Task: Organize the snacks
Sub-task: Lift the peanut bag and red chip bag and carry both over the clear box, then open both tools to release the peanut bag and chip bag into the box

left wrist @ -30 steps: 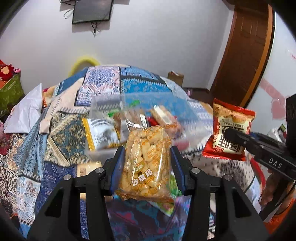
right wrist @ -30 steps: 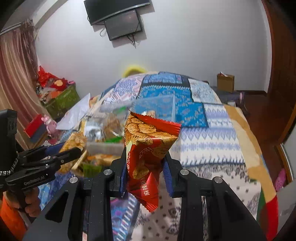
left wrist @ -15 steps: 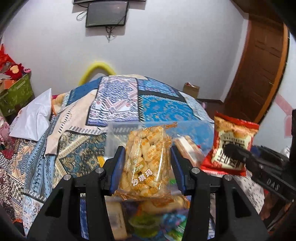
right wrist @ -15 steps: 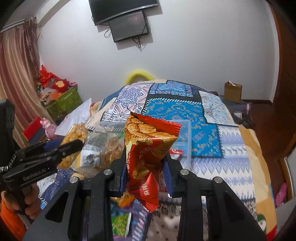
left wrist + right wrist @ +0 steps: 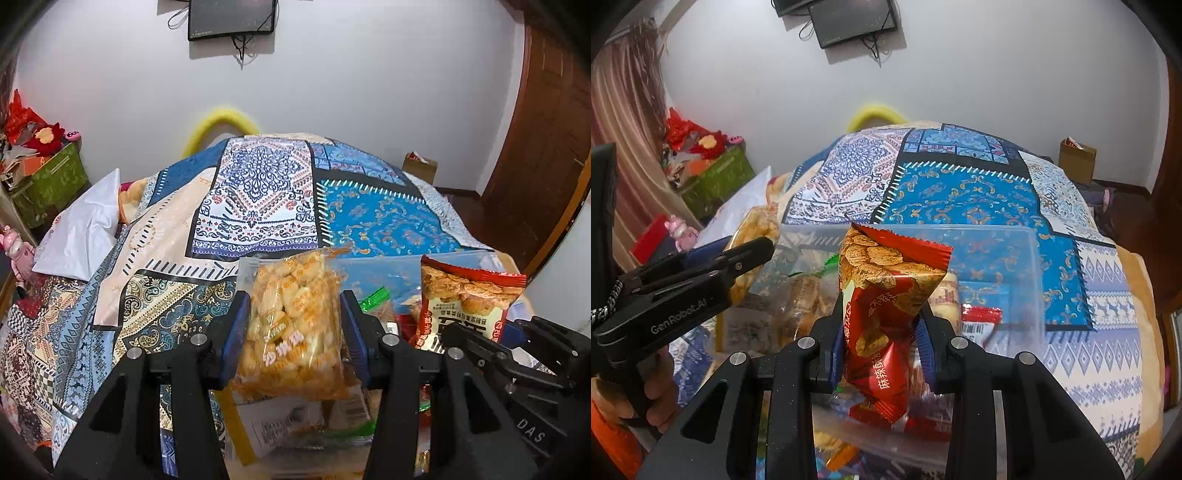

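Observation:
My left gripper [image 5: 293, 325] is shut on a clear bag of yellow puffed snacks [image 5: 291, 328] and holds it over the left part of a clear plastic box [image 5: 1030, 266]. My right gripper [image 5: 881, 332] is shut on a red snack packet [image 5: 882, 306] and holds it over the middle of the same box. The red packet also shows in the left wrist view [image 5: 465, 306], and the yellow bag in the right wrist view [image 5: 753, 240]. The box holds several snack packs, partly hidden by the grippers.
The box stands on a bed with a patchwork blue quilt [image 5: 266, 199]. A white pillow [image 5: 81, 229] lies at the left. A green storage box [image 5: 716, 181] and a cardboard box [image 5: 1075, 158] stand by the wall. A brown door [image 5: 546, 122] is at the right.
Both grippers have moved forward with their packs, from in front of the box to above it. The box now lies right under the fingers.

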{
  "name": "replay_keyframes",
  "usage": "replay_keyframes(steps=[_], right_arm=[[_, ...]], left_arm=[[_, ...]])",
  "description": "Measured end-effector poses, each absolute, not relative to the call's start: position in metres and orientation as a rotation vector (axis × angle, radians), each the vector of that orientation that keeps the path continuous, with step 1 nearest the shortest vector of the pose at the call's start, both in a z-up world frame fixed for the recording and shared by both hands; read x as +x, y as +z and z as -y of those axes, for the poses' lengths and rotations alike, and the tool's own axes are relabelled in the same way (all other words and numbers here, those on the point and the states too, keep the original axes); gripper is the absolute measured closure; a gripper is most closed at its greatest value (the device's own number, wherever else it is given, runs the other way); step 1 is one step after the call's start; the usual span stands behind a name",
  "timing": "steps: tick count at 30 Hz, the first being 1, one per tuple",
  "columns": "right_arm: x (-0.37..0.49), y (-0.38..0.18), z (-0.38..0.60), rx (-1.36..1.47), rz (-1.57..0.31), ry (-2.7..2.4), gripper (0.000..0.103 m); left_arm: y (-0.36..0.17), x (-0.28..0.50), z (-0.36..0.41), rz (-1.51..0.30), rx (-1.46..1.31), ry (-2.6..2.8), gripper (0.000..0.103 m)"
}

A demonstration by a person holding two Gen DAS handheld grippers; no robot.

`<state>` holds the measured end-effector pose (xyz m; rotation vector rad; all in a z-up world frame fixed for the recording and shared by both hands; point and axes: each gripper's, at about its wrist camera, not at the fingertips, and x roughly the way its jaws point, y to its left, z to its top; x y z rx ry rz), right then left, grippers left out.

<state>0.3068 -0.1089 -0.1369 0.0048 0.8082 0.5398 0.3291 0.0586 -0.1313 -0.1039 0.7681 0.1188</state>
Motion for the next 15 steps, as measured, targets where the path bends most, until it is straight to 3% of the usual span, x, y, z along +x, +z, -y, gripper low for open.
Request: replay_keyframes(steps=[7, 9, 15], right_arm=[[0.312, -0.142, 0.11, -0.002, -0.838, 0.523, 0.069], [0.312, -0.141, 0.11, -0.008, -0.842, 0.518, 0.065], [0.303, -0.127, 0.114, -0.023, -0.798, 0.496, 0.05]], left_arm=[[-0.136, 0.332, -0.056, -0.793, -0.11, 0.102, 0.052], [-0.133, 0.329, -0.054, -0.792, -0.107, 0.093, 0.042], [-0.118, 0.311, -0.049, -0.765, -0.102, 0.076, 0.04]])
